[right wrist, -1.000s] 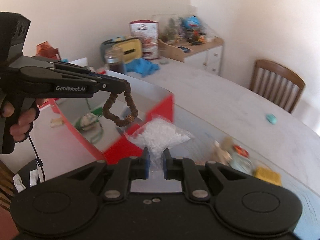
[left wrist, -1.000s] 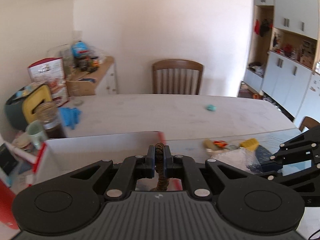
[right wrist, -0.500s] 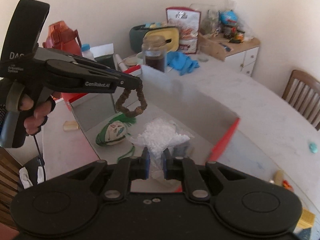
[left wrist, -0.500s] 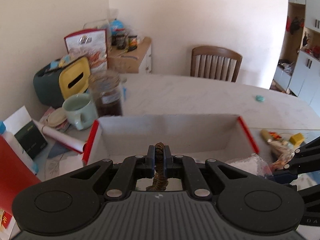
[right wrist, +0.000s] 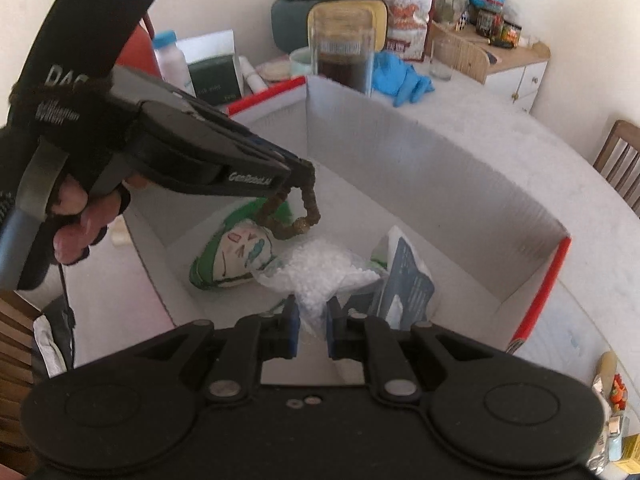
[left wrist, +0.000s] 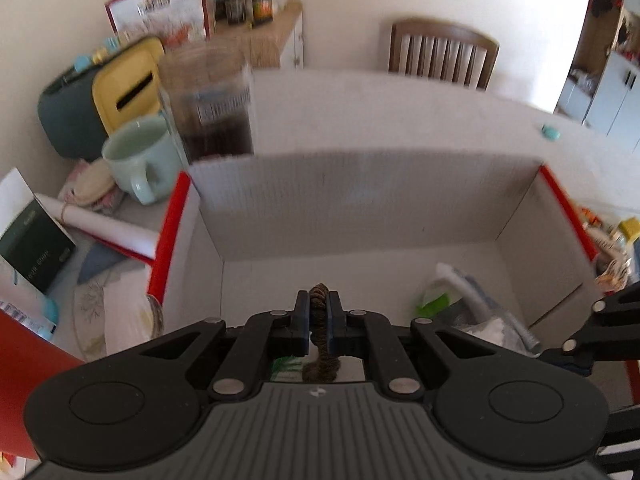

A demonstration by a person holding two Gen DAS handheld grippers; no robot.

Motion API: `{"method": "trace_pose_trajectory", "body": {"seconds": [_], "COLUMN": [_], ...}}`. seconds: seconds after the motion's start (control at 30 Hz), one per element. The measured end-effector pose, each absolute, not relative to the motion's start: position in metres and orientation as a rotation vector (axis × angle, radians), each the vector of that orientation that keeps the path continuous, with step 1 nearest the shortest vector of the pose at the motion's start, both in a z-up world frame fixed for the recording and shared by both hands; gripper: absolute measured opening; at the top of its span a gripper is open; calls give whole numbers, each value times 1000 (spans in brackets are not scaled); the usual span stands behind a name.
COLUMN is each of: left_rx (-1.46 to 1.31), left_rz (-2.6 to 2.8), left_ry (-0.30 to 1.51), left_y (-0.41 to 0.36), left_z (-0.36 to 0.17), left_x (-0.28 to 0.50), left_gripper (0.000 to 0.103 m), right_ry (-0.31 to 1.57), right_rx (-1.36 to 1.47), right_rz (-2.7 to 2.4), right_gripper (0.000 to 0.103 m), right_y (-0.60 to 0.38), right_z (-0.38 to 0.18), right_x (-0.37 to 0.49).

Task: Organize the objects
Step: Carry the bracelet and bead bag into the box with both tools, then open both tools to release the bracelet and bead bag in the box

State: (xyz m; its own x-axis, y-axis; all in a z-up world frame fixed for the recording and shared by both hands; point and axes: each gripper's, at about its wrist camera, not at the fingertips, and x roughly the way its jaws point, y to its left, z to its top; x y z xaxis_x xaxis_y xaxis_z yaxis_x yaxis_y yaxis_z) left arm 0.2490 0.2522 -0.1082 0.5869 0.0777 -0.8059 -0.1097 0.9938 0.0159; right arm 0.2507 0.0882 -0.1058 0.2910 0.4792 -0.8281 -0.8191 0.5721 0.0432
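My left gripper (left wrist: 319,322) is shut on a brown bead bracelet (left wrist: 319,336) and holds it inside the open white box with red edges (left wrist: 360,188). In the right wrist view the left gripper (right wrist: 298,176) dangles the bracelet (right wrist: 298,216) above a green and white pouch (right wrist: 232,254) on the box floor. My right gripper (right wrist: 311,330) is shut on a clear plastic bag of white beads (right wrist: 320,276), low inside the box (right wrist: 420,172). A blue and white packet (right wrist: 408,284) lies beside the bag.
Behind the box stand a dark glass jar (left wrist: 212,108), a pale green mug (left wrist: 138,156), a yellow and teal case (left wrist: 100,96) and blue gloves (right wrist: 400,76). Small items lie right of the box (right wrist: 612,392). A wooden chair (left wrist: 440,52) is at the far table edge.
Both grippers have moved left and down into the box, carrying the bracelet and the bead bag. The box now fills both views.
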Motion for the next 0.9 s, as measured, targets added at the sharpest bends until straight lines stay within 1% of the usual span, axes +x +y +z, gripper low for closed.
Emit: {"method": "trace_pose_trajectory", "body": {"seconds": [0.07,0.13,0.2,0.43,0.53,0.57,0.63,0.67,0.7,0.77,0.9], "left_rx": [-35,-37,-40,-40,-28,-23,-12,-10,-14,-14,-8], "left_rz": [110,109,101,91,81,79,82,84,82,78,63], "left_ry": [976,999,1021,1033,1030,1026,1013,1006,994,966,928], "left_y": [253,254,255,252,247,245,242,241,240,238,233], "left_z": [-114,-117,-120,-121,-119,-118,-115,-113,-111,-105,-92], "left_x": [254,258,261,259,255,254,250,248,245,241,231], "left_gripper": [8,7,7,9,12,15,25,35,48,63,63], "right_ry": [934,941,939,928,918,913,900,896,891,879,863], "right_rx": [-422,-410,-401,-347,-319,-310,-295,-285,-278,-265,-235], "right_rz": [895,890,889,886,878,875,865,862,855,842,821], "right_gripper": [13,16,18,25,28,30,32,34,35,38,40], "right_y": [88,88,86,74,68,66,62,61,58,54,42], "right_z": [-109,-110,-108,-97,-89,-87,-82,-79,-77,-73,-63], "right_x": [252,253,253,247,245,244,242,242,241,239,233]}}
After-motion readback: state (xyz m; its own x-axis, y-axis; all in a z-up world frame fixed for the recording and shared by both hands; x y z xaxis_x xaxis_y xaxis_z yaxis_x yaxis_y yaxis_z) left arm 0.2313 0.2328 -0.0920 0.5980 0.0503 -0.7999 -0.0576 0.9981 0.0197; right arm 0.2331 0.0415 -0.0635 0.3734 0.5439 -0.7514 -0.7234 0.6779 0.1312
